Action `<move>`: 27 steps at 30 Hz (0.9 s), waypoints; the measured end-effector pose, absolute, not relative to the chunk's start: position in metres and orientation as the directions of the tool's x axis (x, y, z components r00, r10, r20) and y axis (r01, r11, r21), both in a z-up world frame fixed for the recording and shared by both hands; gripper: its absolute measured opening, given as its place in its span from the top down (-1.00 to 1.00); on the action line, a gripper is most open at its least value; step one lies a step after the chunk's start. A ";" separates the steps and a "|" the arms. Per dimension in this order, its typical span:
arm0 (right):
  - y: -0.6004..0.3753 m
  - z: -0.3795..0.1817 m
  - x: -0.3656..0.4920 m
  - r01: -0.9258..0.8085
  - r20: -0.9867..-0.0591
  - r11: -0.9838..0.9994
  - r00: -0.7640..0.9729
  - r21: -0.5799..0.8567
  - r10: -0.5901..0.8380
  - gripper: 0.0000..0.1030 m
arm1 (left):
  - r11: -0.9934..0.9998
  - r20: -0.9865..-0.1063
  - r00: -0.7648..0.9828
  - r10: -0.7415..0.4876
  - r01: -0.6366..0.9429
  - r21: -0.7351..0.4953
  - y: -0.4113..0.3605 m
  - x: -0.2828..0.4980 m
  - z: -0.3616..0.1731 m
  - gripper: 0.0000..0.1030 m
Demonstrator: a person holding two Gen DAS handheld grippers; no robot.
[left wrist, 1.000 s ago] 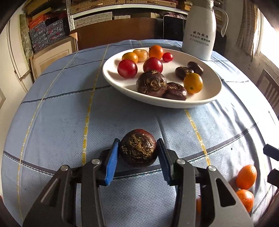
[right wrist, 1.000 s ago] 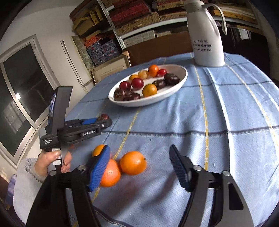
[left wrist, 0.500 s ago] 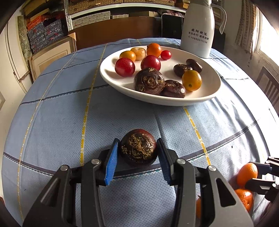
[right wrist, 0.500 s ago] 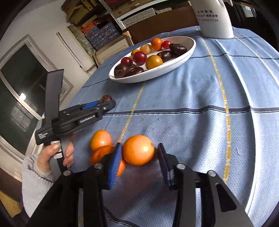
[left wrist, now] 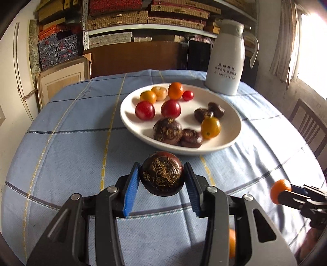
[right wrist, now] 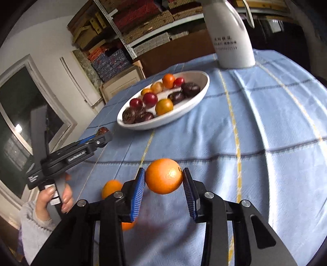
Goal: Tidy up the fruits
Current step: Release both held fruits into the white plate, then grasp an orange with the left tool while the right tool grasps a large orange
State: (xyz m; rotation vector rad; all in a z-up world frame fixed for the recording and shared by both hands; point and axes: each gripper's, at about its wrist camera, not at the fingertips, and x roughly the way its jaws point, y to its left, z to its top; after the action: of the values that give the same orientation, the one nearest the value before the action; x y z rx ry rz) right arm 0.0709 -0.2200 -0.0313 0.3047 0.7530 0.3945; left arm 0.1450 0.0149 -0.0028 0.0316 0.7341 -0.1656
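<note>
My left gripper (left wrist: 161,177) is shut on a dark brown water chestnut (left wrist: 161,174), held just above the blue cloth in front of the white plate (left wrist: 235,114). The plate holds several red, orange and yellow small fruits and more dark chestnuts. My right gripper (right wrist: 164,179) is shut on an orange (right wrist: 164,176), lifted clear of the cloth. In the right wrist view, two more oranges (right wrist: 111,188) lie below and left of the fingers, and the left gripper (right wrist: 102,136) shows at the left with a hand on its handle. The right gripper (left wrist: 284,193) with its orange appears at the right edge of the left wrist view.
A white thermos jug (left wrist: 225,59) stands behind the plate at the table's far right. The round table carries a blue checked cloth (right wrist: 265,122). Shelves with stacked boxes (left wrist: 122,18) fill the back wall, and a wooden chair (left wrist: 308,124) stands at the right.
The right gripper closed on the orange and lifted it off the cloth. The left gripper rose with the chestnut, bringing the plate lower in its view.
</note>
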 end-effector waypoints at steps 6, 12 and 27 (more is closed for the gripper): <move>-0.202 0.012 0.122 -0.240 -0.561 0.899 0.713 0.368 0.420 0.27 | 0.988 -0.632 0.765 -0.125 0.156 -0.006 -0.005 0.176 0.028 0.17; -0.190 0.010 0.180 -0.157 -0.530 0.932 0.786 0.328 0.319 0.24 | 0.990 -0.606 0.786 -0.123 0.136 -0.025 -0.027 0.215 0.035 -0.18; -0.223 -0.002 0.162 -0.107 -0.513 0.918 0.801 0.382 0.307 -0.14 | 0.994 -0.607 0.790 -0.084 0.112 0.008 -0.006 0.172 0.014 -0.82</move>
State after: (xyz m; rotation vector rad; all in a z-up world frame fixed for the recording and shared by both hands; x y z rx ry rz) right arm 0.1618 -0.2233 -0.0021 0.3471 0.6034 0.2269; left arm 0.1725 -0.0057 0.0140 0.0448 0.6511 -0.1059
